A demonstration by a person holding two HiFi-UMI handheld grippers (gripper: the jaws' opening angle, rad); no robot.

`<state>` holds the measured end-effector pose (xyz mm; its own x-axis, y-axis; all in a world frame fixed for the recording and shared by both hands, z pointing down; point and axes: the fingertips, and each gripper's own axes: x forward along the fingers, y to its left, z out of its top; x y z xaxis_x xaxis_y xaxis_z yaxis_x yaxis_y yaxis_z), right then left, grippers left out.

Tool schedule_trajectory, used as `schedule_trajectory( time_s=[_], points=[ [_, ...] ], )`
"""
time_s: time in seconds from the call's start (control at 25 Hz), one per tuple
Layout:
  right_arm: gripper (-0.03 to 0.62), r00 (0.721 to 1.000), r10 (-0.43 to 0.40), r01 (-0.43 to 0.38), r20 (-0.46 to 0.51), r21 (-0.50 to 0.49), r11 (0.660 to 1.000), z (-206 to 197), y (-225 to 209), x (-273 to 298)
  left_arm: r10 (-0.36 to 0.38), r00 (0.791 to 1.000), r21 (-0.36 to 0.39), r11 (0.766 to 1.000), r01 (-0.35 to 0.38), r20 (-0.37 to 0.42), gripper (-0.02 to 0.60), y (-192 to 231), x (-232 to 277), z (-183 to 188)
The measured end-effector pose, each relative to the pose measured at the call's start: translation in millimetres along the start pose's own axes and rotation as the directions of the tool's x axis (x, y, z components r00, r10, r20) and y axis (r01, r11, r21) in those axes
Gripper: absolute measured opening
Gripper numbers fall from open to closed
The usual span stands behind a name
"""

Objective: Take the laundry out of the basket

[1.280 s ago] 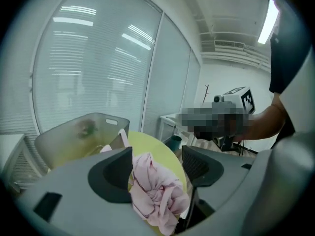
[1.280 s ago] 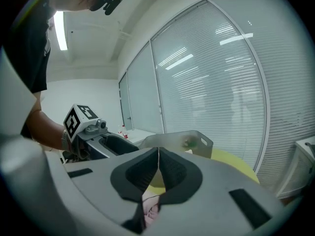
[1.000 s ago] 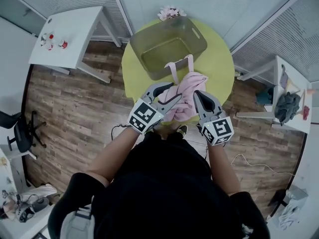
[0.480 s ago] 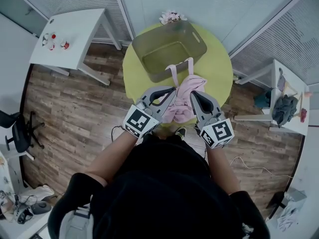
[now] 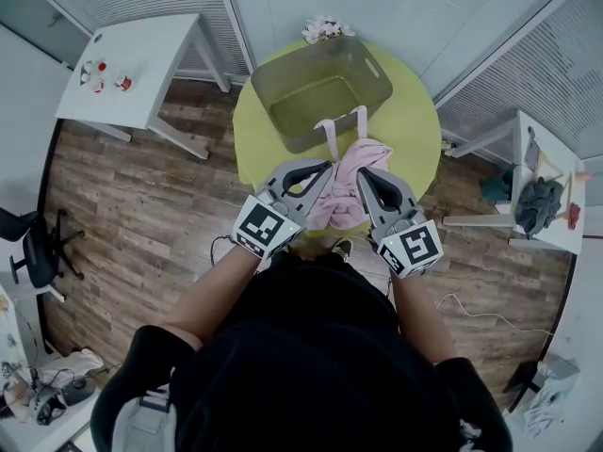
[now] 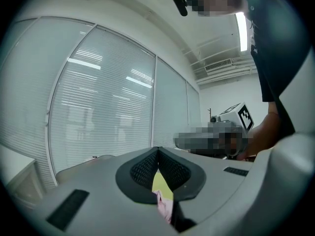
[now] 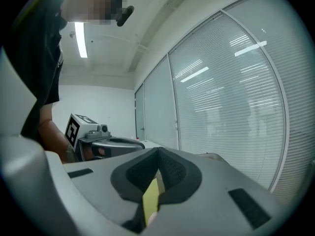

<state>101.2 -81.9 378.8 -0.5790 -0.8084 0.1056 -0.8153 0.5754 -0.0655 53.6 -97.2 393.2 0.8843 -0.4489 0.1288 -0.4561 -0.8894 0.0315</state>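
Note:
The grey-green basket (image 5: 268,116) stands empty on the round yellow table (image 5: 405,130). In front of it lies a crumpled pink garment (image 5: 344,185), its two straps reaching toward the basket. My left gripper (image 5: 327,166) is at the garment's left edge and my right gripper (image 5: 361,174) at its right edge, both low over the cloth. In the left gripper view the left gripper (image 6: 157,150) has its pads meeting at the tips; yellow table and a scrap of pink show through the gap below. The right gripper (image 7: 158,150) is likewise shut, with only yellow in its gap.
A pink-and-white bundle (image 5: 325,28) lies on the table's far edge behind the basket. A white table (image 5: 141,64) with small red-and-white items stands at the upper left. Another white table at the right carries dark clothes (image 5: 539,201). Window blinds run behind.
My left gripper's jaws, spread over the garment's left edge a second ago, have come shut. Both grippers shifted only slightly. The garment and the basket lie as before.

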Motion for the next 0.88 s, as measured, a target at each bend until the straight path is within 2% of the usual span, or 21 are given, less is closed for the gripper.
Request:
schedule_trajectory(
  time_s=[0.88],
  points=[
    [0.023,1.0,0.002,-0.002,-0.023,-0.002,1.0,-2.1,-1.3,3.7,0.012,1.0,-0.009,1.0,-0.012,-0.005,0.009,4.0,-0.9,-2.4]
  ],
)
